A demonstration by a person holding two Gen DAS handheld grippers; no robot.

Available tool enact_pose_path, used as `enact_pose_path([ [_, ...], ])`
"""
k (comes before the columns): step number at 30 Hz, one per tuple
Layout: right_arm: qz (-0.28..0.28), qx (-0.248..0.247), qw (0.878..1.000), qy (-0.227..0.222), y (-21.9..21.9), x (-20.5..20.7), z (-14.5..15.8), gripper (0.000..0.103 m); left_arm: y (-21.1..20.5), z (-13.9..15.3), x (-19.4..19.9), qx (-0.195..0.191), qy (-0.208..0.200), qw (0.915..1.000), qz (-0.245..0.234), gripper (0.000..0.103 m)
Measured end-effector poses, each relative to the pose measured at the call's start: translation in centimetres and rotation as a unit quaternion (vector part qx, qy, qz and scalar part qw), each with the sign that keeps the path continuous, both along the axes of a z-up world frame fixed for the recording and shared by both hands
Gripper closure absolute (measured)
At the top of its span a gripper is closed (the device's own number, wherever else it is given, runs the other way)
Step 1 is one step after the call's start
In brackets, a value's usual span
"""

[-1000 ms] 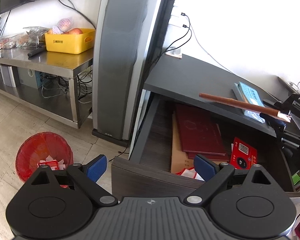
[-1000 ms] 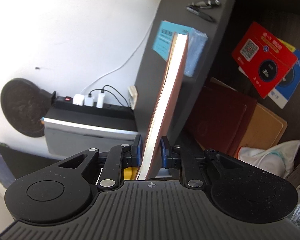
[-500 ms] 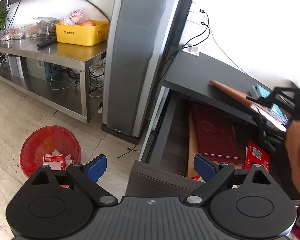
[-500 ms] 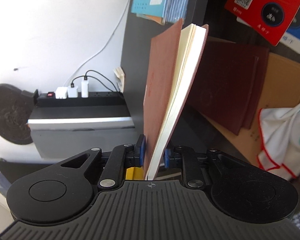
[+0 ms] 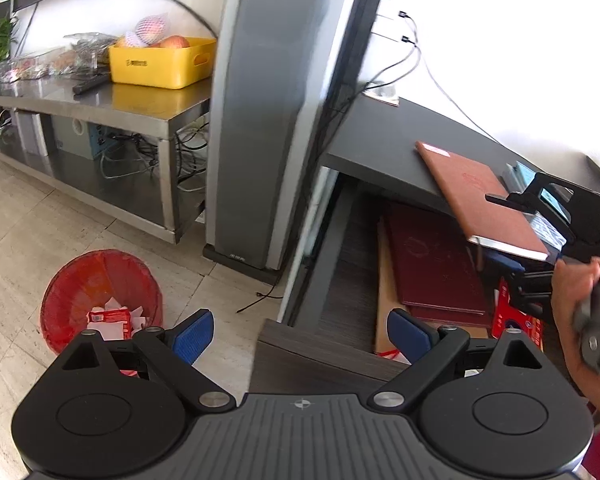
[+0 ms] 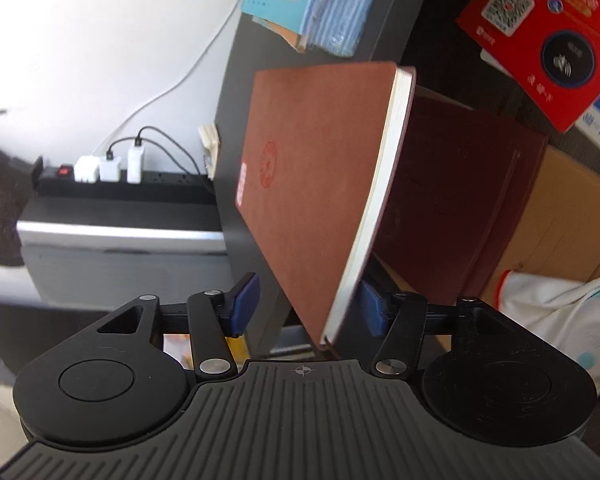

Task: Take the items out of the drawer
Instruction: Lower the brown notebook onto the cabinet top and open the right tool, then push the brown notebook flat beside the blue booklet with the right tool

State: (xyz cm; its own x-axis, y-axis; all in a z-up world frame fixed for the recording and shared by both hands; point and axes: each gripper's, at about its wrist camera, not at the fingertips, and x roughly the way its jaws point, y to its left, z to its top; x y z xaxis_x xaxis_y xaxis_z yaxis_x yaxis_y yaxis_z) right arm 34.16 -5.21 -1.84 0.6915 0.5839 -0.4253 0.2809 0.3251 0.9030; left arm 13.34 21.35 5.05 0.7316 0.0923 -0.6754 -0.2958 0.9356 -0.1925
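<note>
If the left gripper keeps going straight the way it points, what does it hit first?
Most likely the drawer's front panel, which sits right ahead between the open left gripper's fingers. Depth is unclear; slightly higher, it would clear the panel and reach the dark red folders.

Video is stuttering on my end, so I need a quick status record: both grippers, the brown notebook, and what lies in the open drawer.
left gripper: open, empty, above the drawer's front edge
right gripper: open; notebook corner sits between the jaws, left pad clear of the cover
brown hardcover notebook: lies on the dark desktop, near end overhanging the drawer; whether it is fully supported, cannot tell
open dark wooden drawer: holds dark red folders, tan cardboard sheet, red QR-code card, white cloth
</note>
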Motion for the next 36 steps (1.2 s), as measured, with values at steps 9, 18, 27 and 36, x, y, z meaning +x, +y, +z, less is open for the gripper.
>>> enact_pose_path([
  [9, 0.059, -0.091, 0.994, 0.004, -5.1, -2.8, 0.1, 0.037, -3.4, 0.3, 0.0, 0.018, 0.0, 0.9988, -0.045, 0.009],
  [18, 0.083, -0.149, 0.985, -0.039, -9.5, -1.6, 2.2, 0.037, -5.1, -0.2, 0.7, 0.027, 0.014, 0.9976, -0.062, 0.009],
  [27, 0.121, -0.163, 0.978, -0.055, -9.4, 1.0, 2.5, 0.027, -4.9, -0.3, 1.3, 0.032, 0.019, 0.9975, -0.059, 0.009],
  [36, 0.09, -0.15, 0.983, -0.061, -9.2, 2.8, 1.6, 0.038, -5.0, -0.5, 1.5, 0.032, 0.023, 0.9973, -0.063, 0.009],
])
